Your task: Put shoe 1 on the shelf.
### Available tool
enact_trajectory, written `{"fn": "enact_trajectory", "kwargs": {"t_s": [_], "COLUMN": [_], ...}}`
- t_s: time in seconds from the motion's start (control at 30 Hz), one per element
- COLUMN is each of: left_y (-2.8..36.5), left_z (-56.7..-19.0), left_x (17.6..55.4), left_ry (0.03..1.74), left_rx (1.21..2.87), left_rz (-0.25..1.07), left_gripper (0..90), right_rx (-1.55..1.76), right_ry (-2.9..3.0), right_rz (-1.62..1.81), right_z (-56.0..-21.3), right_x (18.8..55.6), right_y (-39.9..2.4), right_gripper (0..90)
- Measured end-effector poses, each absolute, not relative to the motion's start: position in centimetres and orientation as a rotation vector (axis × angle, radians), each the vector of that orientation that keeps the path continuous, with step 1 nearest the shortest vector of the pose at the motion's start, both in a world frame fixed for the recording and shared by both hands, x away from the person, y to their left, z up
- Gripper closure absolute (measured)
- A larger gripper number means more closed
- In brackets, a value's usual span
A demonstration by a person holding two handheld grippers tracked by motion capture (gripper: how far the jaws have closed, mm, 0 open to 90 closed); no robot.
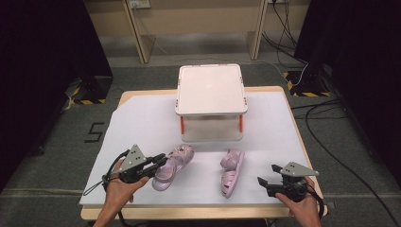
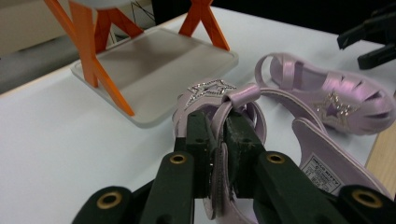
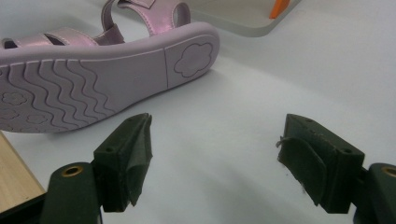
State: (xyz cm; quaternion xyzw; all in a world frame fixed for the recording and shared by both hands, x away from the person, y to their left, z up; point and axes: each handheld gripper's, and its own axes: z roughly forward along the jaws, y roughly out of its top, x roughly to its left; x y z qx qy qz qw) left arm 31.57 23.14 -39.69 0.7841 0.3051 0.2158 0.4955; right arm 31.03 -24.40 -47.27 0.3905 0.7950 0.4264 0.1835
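Two pale purple child's sandals lie on the white table. The left sandal [image 1: 172,166] sits upright, and my left gripper [image 1: 159,161] is shut on its heel strap [image 2: 231,103]. In the left gripper view both jaws pinch that strap, with the star-decorated toe [image 2: 210,88] beyond. The right sandal [image 1: 231,171] lies on its side, its ribbed sole [image 3: 93,79] facing my right gripper [image 1: 267,176]. That gripper stands open just right of it, nothing between its fingers.
A white two-tier stand [image 1: 210,87] with orange legs [image 2: 98,70] sits at the back middle of the table, its lower shelf [image 2: 154,70] bare. The table's wooden edge [image 3: 14,182] runs close to my right gripper. Cables lie on the floor at the right.
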Motion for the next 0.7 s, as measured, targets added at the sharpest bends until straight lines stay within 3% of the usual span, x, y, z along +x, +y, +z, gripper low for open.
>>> {"fn": "enact_trajectory", "kwargs": {"t_s": [0.7], "left_y": [22.5], "left_z": [-32.1], "left_x": [33.0], "left_ry": [0.669], "left_rx": [1.784], "left_rz": [0.557], "left_gripper": [81.2], "right_rx": [1.105], "right_ry": [2.245], "right_rz": [1.204], "right_z": [-47.2], "right_x": [31.2], "right_y": [-24.3], "right_gripper": [25.4]}}
